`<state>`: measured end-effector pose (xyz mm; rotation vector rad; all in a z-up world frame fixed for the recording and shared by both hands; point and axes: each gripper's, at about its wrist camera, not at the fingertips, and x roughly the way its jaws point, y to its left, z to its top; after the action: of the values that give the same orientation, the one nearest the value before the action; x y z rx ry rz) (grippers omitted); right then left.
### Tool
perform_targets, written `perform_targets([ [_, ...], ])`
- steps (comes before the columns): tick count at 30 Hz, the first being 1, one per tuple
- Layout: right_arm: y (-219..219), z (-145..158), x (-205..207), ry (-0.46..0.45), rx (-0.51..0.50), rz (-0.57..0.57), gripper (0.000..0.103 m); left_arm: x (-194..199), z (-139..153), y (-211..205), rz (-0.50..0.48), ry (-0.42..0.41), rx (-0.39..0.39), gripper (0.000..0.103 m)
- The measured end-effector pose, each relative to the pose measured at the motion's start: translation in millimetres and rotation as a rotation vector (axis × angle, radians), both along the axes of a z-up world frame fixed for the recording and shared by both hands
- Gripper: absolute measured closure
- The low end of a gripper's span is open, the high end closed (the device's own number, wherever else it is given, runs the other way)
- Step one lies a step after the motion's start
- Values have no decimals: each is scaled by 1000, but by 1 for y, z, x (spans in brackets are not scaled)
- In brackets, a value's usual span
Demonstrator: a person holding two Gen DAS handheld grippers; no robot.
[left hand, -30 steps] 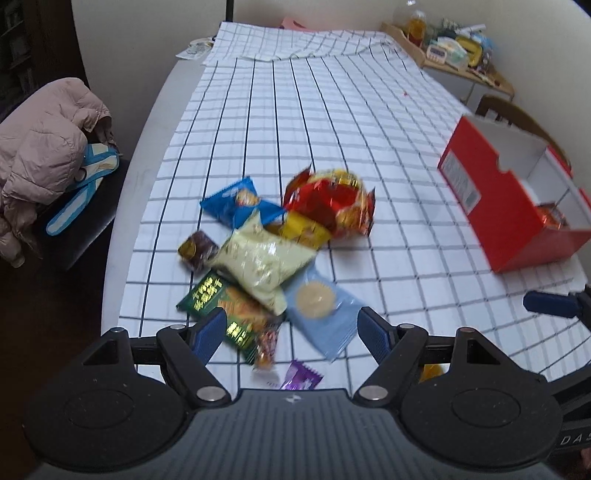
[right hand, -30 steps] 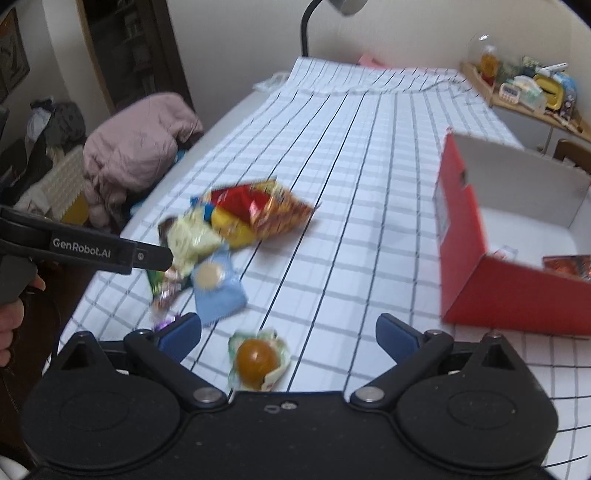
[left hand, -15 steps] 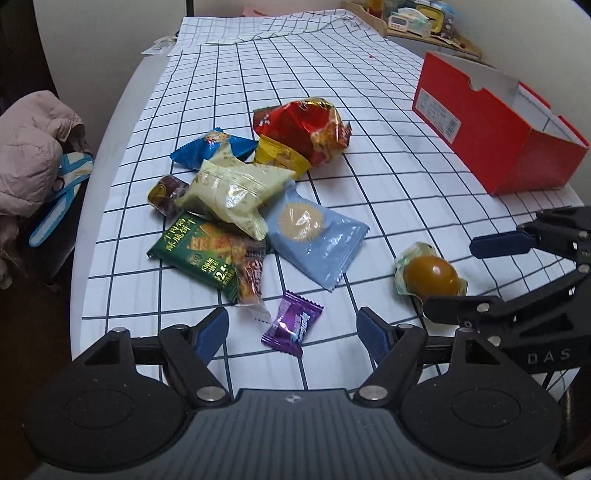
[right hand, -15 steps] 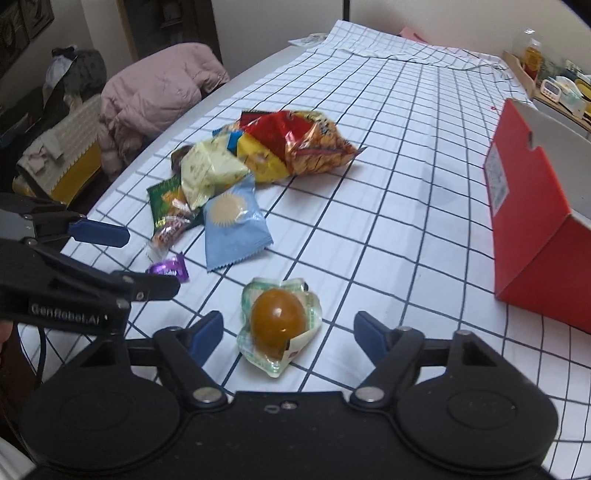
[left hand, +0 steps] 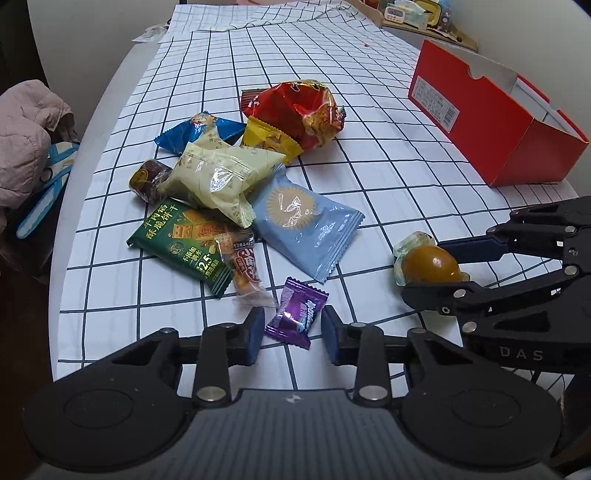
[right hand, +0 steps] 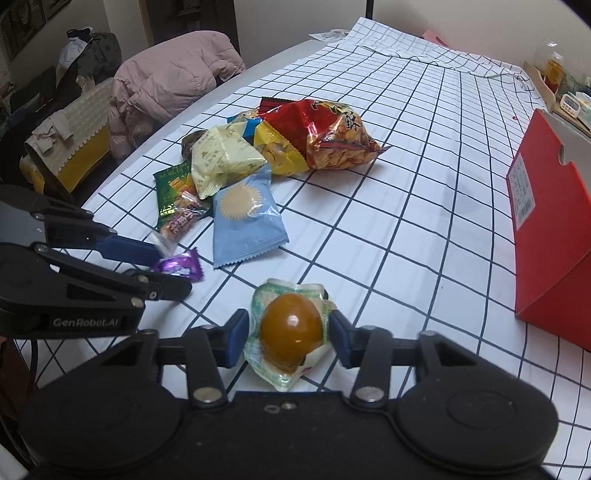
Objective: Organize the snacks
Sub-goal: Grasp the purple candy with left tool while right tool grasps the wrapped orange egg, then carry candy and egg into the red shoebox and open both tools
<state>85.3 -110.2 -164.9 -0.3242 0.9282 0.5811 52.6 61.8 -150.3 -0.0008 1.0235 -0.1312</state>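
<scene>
The left hand-held gripper [left hand: 291, 330] brackets the small purple foil candy [left hand: 296, 313], open; the right hand-held gripper [right hand: 289, 334], open, straddles the clear-wrapped brown egg [right hand: 290, 328] lying on the checked surface [right hand: 406, 206].

A pink padded jacket [right hand: 162, 85] drapes over a chair beside the grid-patterned white tablecloth [right hand: 424, 155], pale wall [right hand: 295, 14] behind.

A table [left hand: 110, 96] draped in a white grid-checked cloth [left hand: 369, 173] carries a heap of snack packets [left hand: 229, 177]. Just right of the heap lies a light blue packet [left hand: 306, 225], nearer the camera a purple candy [left hand: 297, 314], farther right a wrapped brown egg [right hand: 290, 328], and well beyond it a red box [left hand: 491, 122].
</scene>
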Motion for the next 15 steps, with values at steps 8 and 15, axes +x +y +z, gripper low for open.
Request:
perform_targets([
  [8,-7,3,-4,-3,2,-17,64,-1,4,-7,1,7,-3,82],
  [15,-27,20,-10,-10,28,-51,64,-1,19,-14,-4,-5,-40,83],
])
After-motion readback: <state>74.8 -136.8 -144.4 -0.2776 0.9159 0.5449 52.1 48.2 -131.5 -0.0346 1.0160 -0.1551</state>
